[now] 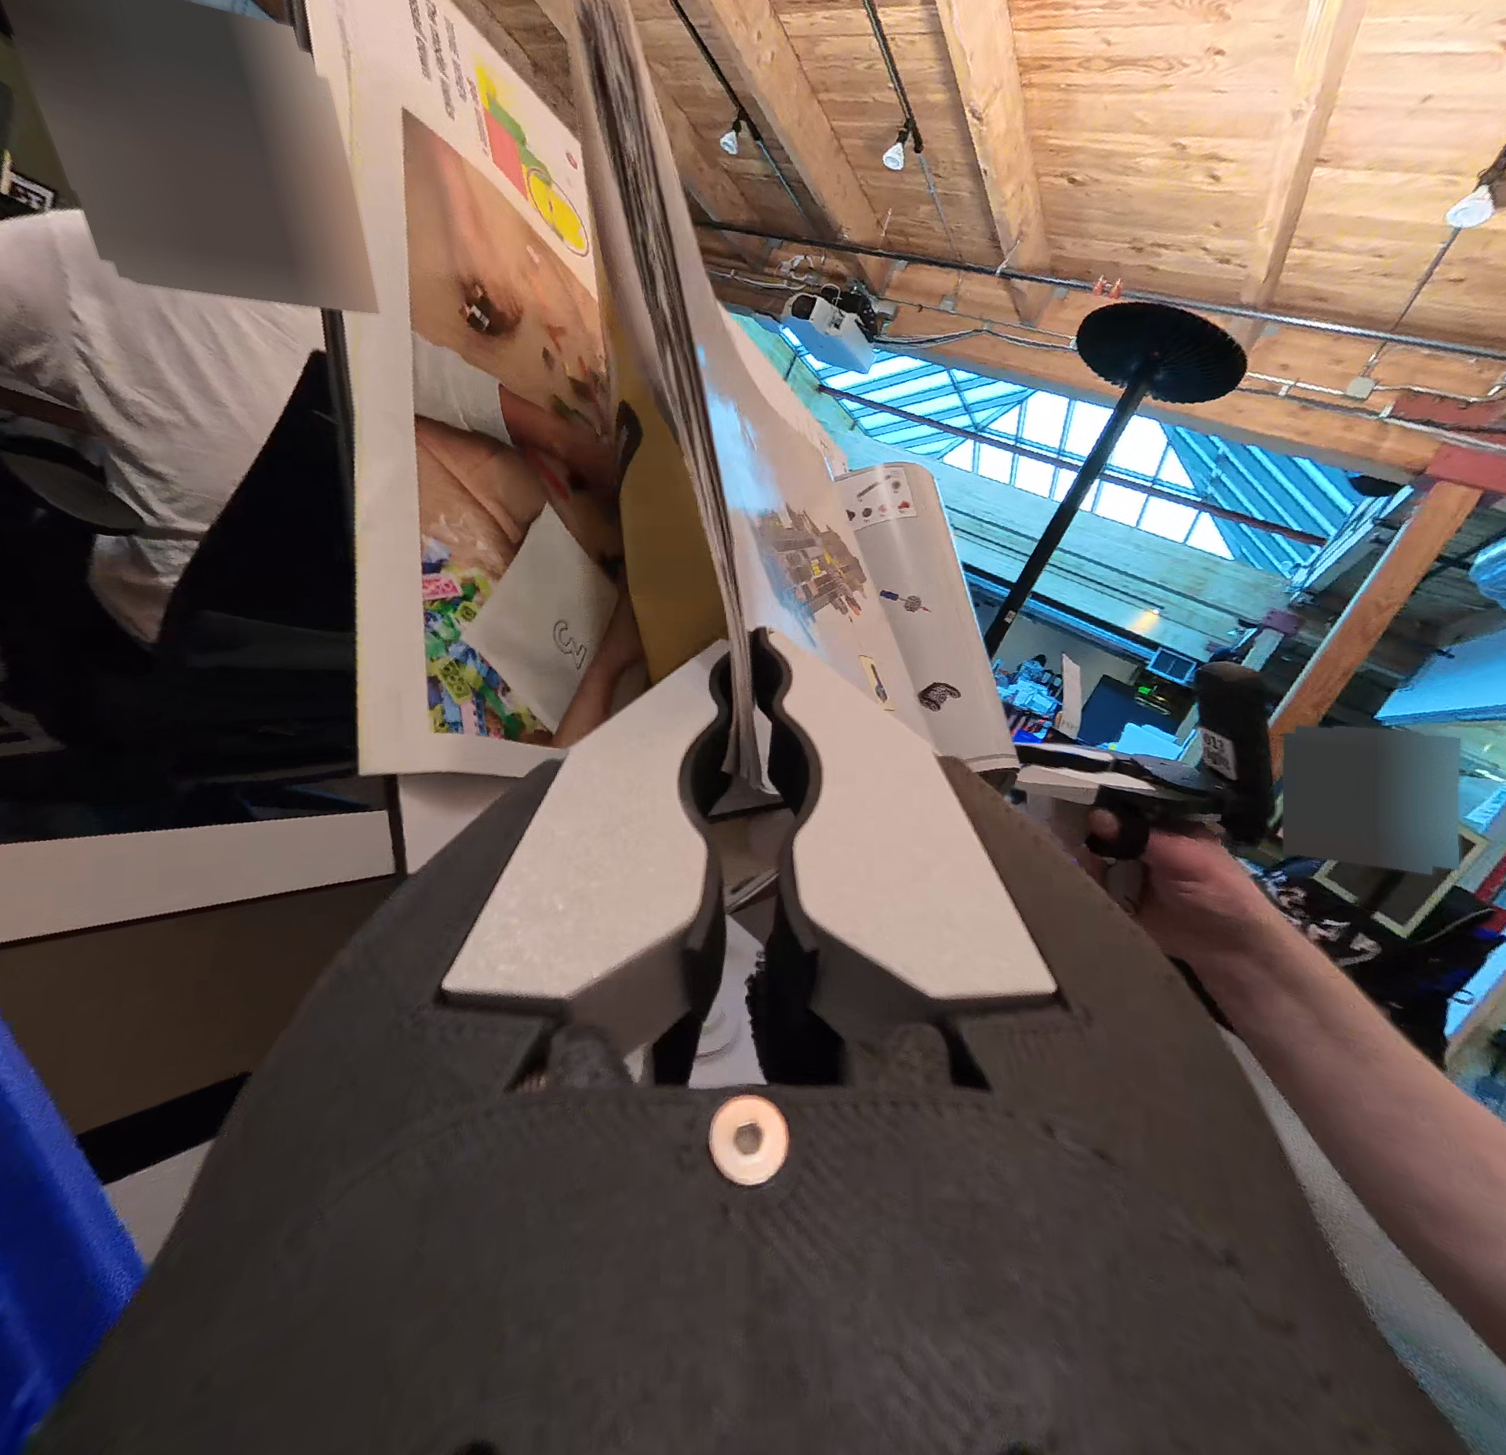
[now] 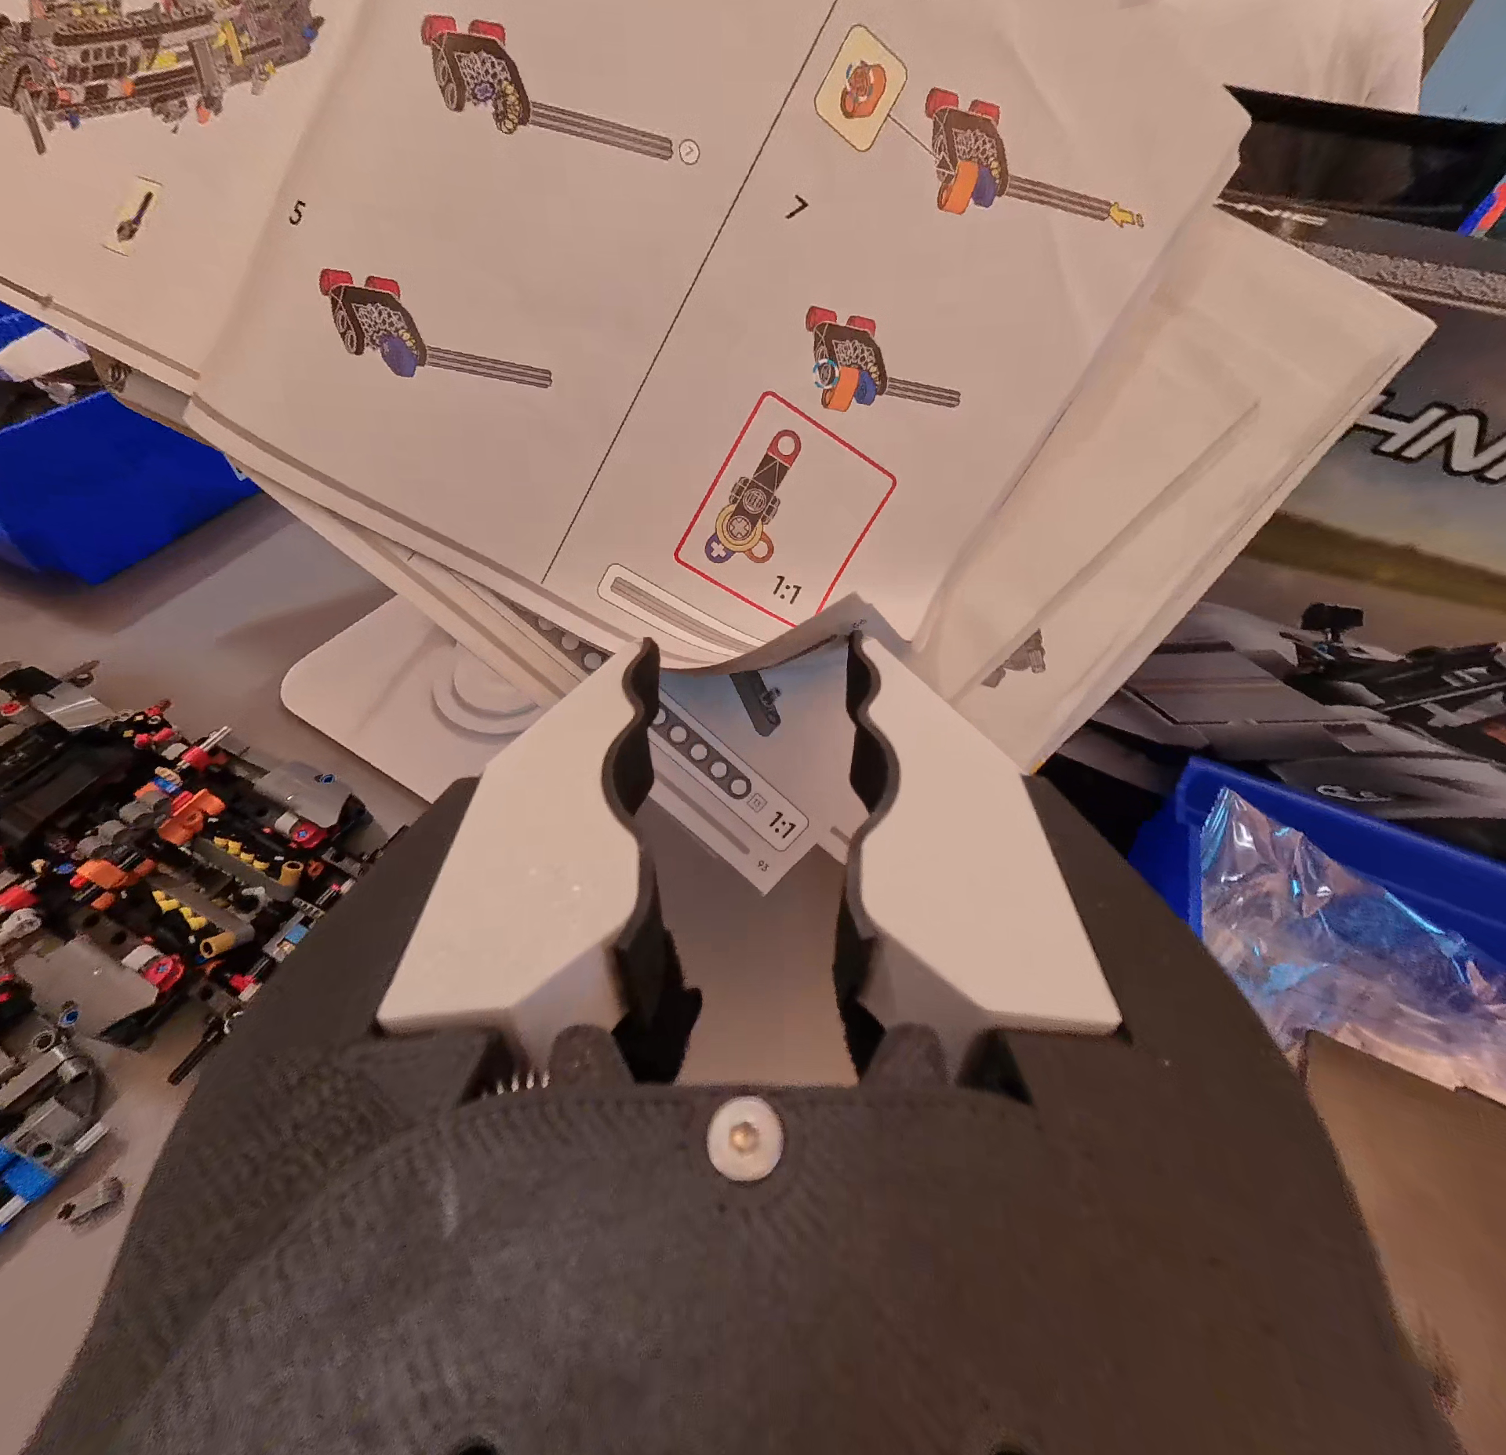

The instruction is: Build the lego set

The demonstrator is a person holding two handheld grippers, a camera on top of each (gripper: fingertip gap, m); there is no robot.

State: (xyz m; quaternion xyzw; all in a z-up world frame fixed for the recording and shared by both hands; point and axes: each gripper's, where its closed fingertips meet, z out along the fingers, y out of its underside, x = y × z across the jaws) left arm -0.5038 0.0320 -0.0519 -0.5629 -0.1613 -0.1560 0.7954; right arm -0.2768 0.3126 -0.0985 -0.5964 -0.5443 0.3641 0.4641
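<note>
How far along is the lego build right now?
Partly done: a half-built lego chassis lies on the table. In hand: the left tool pinches the instruction booklet, while the right tool is open at a page corner. Remaining steps and bagged parts wait.

Bright skylit daylight, wide-angle warped edges, sharp.

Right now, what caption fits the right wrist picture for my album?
Open tool reaching toward a curled page corner of the instruction booklet, half-built lego model on the left.
</note>
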